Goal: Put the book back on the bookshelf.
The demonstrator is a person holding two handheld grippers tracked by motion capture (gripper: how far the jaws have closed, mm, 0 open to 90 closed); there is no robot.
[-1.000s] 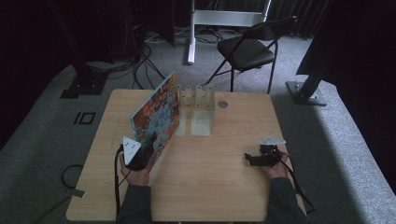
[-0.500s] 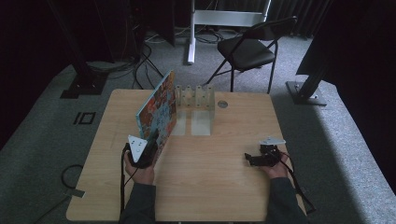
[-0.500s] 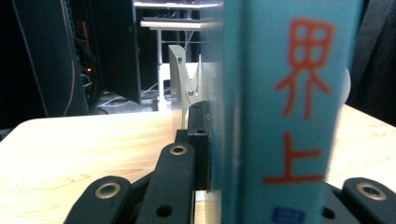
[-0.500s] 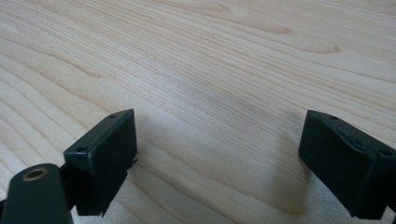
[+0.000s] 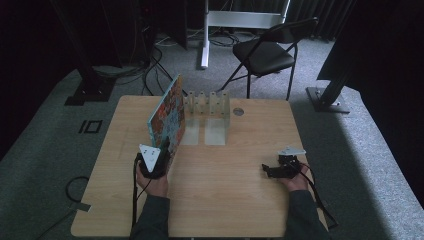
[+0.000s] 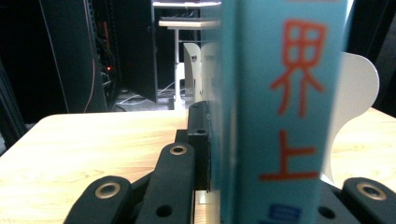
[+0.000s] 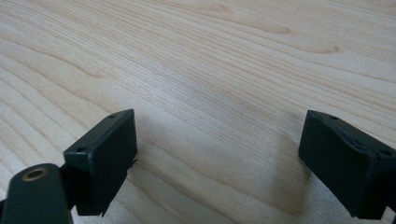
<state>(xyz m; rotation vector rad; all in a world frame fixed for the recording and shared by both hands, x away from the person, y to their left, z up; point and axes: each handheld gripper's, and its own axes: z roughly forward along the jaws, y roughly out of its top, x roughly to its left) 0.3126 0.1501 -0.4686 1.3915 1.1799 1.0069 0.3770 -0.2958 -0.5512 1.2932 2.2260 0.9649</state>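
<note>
One book (image 5: 167, 117) is in play, and it has swung from a leaning tilt a second ago to nearly upright now, edge-on, its far end moving in toward the white rack (image 5: 207, 102) at the back of the desk (image 5: 225, 200). The left tongs (image 5: 161, 155) are clenched on the book's near edge, spine filling the left gripper view (image 6: 280, 107), with a white divider (image 6: 352, 107) just behind it. That reads as lining up for a slot in the rack. Well to the right of the rack, the right tongs (image 5: 272, 171) rest released and empty on the desk.
</note>
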